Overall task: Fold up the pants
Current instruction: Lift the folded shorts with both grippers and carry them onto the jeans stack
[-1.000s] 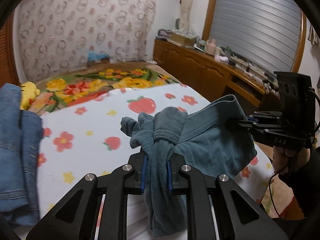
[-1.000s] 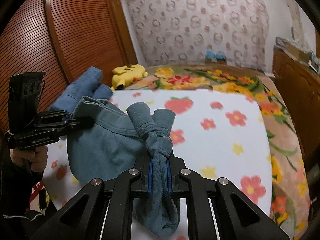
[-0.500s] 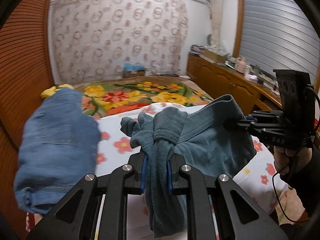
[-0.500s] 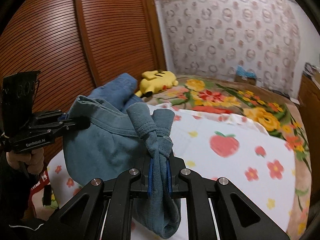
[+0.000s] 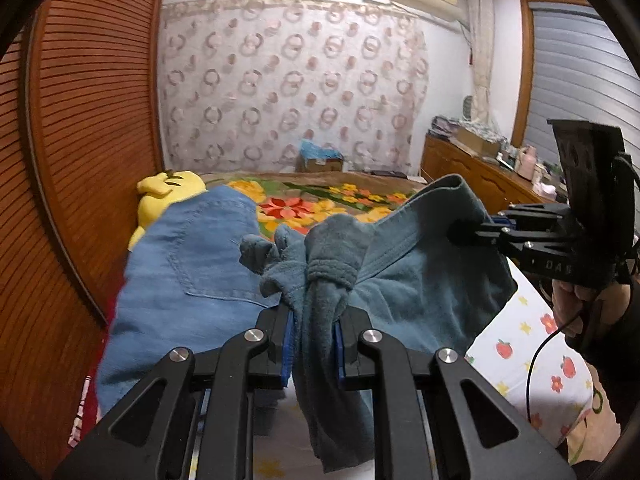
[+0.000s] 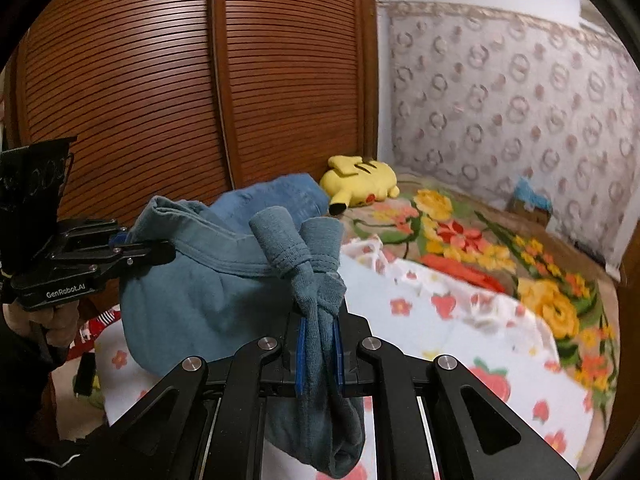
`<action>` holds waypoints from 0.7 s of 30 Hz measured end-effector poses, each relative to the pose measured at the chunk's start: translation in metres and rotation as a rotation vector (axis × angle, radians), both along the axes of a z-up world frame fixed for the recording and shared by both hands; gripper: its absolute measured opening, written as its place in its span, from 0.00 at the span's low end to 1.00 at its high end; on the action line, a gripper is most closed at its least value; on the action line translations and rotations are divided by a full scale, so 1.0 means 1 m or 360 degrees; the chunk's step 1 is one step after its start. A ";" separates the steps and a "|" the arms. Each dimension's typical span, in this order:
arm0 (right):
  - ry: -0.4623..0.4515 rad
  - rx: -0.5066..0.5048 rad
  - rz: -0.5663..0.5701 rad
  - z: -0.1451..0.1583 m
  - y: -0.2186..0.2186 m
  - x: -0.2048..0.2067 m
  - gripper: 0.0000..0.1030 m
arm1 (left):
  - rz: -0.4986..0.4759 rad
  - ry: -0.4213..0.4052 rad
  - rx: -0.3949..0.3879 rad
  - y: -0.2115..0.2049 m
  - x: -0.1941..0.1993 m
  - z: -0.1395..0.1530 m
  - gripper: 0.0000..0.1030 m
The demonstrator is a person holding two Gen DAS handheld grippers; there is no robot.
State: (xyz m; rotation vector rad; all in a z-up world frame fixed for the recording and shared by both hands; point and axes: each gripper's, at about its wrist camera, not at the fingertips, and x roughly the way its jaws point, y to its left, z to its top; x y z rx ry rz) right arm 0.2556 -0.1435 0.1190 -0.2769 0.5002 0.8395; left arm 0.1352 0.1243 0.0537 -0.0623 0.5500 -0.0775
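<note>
Teal-blue pants (image 5: 416,276) hang in the air between both grippers, above the bed. My left gripper (image 5: 312,340) is shut on a bunched end of the pants. My right gripper (image 6: 319,344) is shut on the other bunched end (image 6: 316,280). In the left wrist view the right gripper (image 5: 480,230) shows at right, pinching the cloth edge. In the right wrist view the left gripper (image 6: 148,252) shows at left, pinching the cloth edge. The pants (image 6: 200,292) sag between them.
Folded blue jeans (image 5: 188,276) lie on the bed by the wooden sliding wardrobe (image 6: 180,92). A yellow plush toy (image 6: 360,180) lies beyond them. A white flowered sheet (image 6: 460,320) covers the bed. A wooden dresser (image 5: 480,176) stands at right.
Both grippers have swung left with the pants, from over the middle of the bed toward the jeans and wardrobe. The grip on the pants is unchanged.
</note>
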 end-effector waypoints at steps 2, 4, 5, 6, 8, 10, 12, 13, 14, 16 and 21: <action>-0.0036 -0.0026 0.0023 0.002 0.008 0.001 0.10 | 0.0023 -0.0013 -0.0006 0.007 -0.001 0.002 0.16; -0.0068 -0.0050 0.0046 0.004 0.018 0.002 0.10 | 0.0052 -0.0033 -0.0008 0.013 -0.001 0.005 0.16; -0.0083 -0.0060 0.0057 0.005 0.023 0.004 0.10 | 0.0070 -0.0045 -0.0006 0.017 -0.001 0.006 0.16; -0.0097 -0.0069 0.0068 0.007 0.026 0.005 0.10 | 0.0087 -0.0056 -0.0008 0.022 0.000 0.008 0.16; -0.0108 -0.0075 0.0088 0.010 0.034 0.011 0.10 | 0.0111 -0.0072 -0.0018 0.029 0.001 0.010 0.16; -0.0112 -0.0077 0.0104 0.011 0.042 0.016 0.10 | 0.0140 -0.0086 -0.0024 0.037 0.003 0.010 0.16; -0.0123 -0.0081 0.0122 0.014 0.050 0.024 0.10 | 0.0169 -0.0092 -0.0024 0.044 0.004 0.009 0.16; -0.0130 -0.0088 0.0131 0.014 0.055 0.027 0.10 | 0.0186 -0.0091 -0.0021 0.048 0.005 0.008 0.16; -0.0138 -0.0098 0.0142 0.015 0.060 0.031 0.10 | 0.0202 -0.0087 -0.0025 0.052 0.006 0.006 0.16; -0.0146 -0.0118 0.0156 0.014 0.072 0.040 0.10 | 0.0222 -0.0080 -0.0038 0.057 0.008 0.003 0.16; -0.0165 -0.0177 0.0208 0.012 0.100 0.059 0.10 | 0.0291 -0.0084 -0.0077 0.071 0.014 -0.002 0.16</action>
